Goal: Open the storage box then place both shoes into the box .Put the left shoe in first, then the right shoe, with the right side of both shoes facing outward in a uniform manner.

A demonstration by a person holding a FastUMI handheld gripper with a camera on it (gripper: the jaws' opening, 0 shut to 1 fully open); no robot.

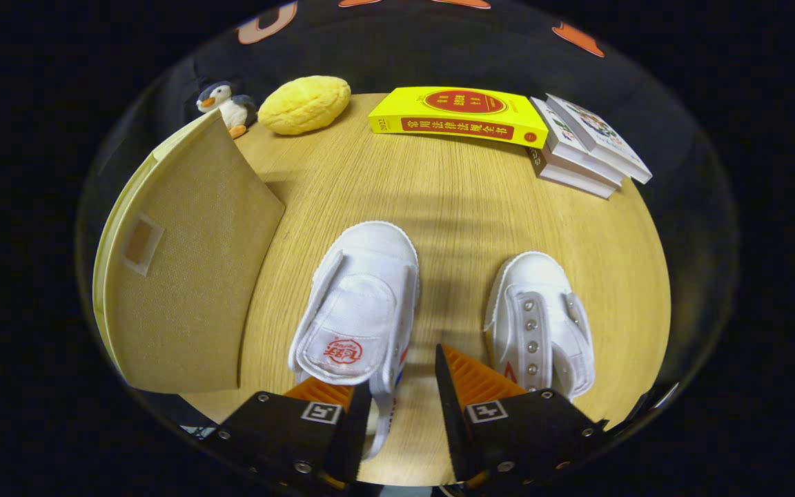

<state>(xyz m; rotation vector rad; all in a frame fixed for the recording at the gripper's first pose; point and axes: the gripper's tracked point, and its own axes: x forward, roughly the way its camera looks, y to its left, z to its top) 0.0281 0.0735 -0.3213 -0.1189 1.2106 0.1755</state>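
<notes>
The gripper (403,407) looks down at a steep angle over the near edge of a round wooden table (466,207), its two fingers spread apart and clamped on nothing. The heel side of the left shoe (359,304) sits partly in the gap between them: the left finger lies over the shoe's heel end and its striped sole edge runs down between the fingers, while the right finger stands clear of it on bare wood. I cannot tell whether the left finger actually touches the shoe. This shoe is white canvas with a broad strap across its top and a red stamp on the insole, its toe pointing away toward the middle of the table. The right shoe (542,321), also white, with a row of metal eyelets, lies just beyond and to the outside of the right finger, toe likewise pointing away, well apart from its partner. The storage box (183,262), a tan fabric one with a small label patch, stands at the table's left edge with its flap still closed. Along the far edge sit a toy penguin (225,105), a yellow bun-shaped cushion (304,103), a yellow book (459,114) and a stack of pale books (587,148).
</notes>
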